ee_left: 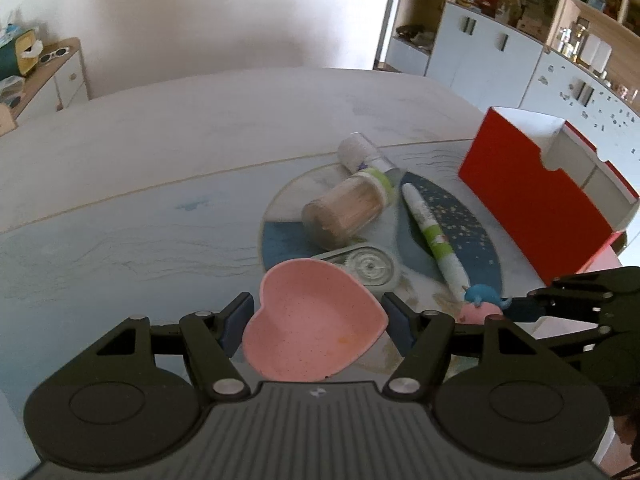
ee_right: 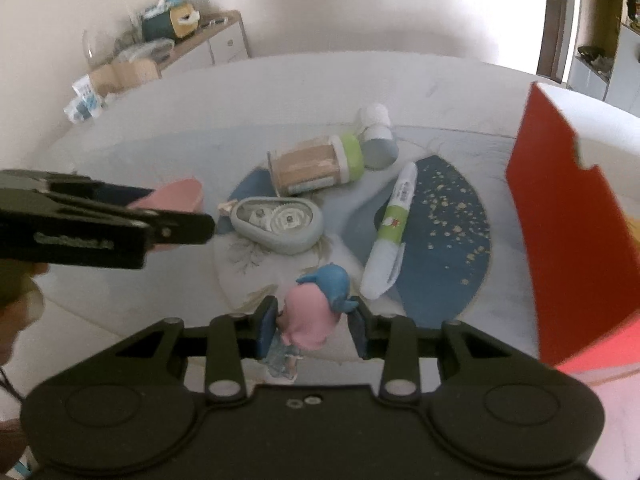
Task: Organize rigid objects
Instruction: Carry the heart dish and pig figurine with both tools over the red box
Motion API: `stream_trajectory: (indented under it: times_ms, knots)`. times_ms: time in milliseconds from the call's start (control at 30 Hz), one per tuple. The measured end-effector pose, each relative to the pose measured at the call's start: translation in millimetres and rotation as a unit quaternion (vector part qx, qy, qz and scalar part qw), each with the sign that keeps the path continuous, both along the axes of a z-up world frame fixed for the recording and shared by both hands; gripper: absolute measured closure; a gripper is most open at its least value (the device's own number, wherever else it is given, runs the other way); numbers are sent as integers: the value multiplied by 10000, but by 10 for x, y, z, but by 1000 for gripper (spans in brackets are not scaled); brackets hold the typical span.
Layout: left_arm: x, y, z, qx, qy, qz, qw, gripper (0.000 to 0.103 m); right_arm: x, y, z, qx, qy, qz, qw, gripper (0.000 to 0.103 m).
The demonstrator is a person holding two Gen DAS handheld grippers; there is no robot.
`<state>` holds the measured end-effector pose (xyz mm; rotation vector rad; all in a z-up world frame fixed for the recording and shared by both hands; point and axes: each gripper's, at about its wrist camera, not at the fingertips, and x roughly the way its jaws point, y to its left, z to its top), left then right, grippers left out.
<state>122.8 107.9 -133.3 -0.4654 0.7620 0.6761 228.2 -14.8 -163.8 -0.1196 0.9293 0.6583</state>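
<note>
Clutter is shown on a round patterned mat point(ee_right: 440, 216) at the centre of a pale table point(ee_left: 160, 152), with an open red box point(ee_left: 532, 200) standing at the right of both views. No object can be seen inside the box, though little of its interior shows, so the sorting appears to be at an early stage. In the left wrist view, a pink heart-shaped dish point(ee_left: 316, 324) is pinched between the fingers of the left gripper point(ee_left: 316, 320) at lower centre. In the right wrist view, a small figurine point(ee_right: 316, 304), pink below with a blue whale-like top, sits between the fingers of the right gripper point(ee_right: 312, 328) at lower centre; the jaws are drawn in close around it and appear to press its sides. Four things are left lying on the mat: a toothpick jar point(ee_right: 316, 164) on its side with a green lid, a white-capped bottle point(ee_right: 376, 136) just behind it, a white and green glue pen point(ee_right: 392, 224) to the right, and a grey correction-tape dispenser point(ee_right: 280, 224) in the middle. By this reading, two items are in hand and everything else remains to be put away.
</note>
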Motion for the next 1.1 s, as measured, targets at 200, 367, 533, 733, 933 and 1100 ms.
stream_trajectory:
  times_ms: [200,367,533,733,933,1100]
  knots:
    - [160,-145,157,43,-79,-146,9999,33,-19,-315,310,407,-105,-117,9990,66]
    - [370,-307,377,174,-128,-334,9992,33,85,-632,563,623,-104,-271,9976,66]
    - [625,-460,592,185,-170,-462,9986,33,175,-957,746,770,-180,-340,9963,66]
    - [986,-618,803,211,-295,-611,9975,33,337,-1369,925,891,-379,-492,9941,66]
    - [1407,-766,880,250,-308,-685,9969,33,557,-1803,992,903,-488,-690,9923,66]
    - [1802,-884,903,289,-282,-768,9962,33,770,-2082,975,860,-525,-850,9913,66]
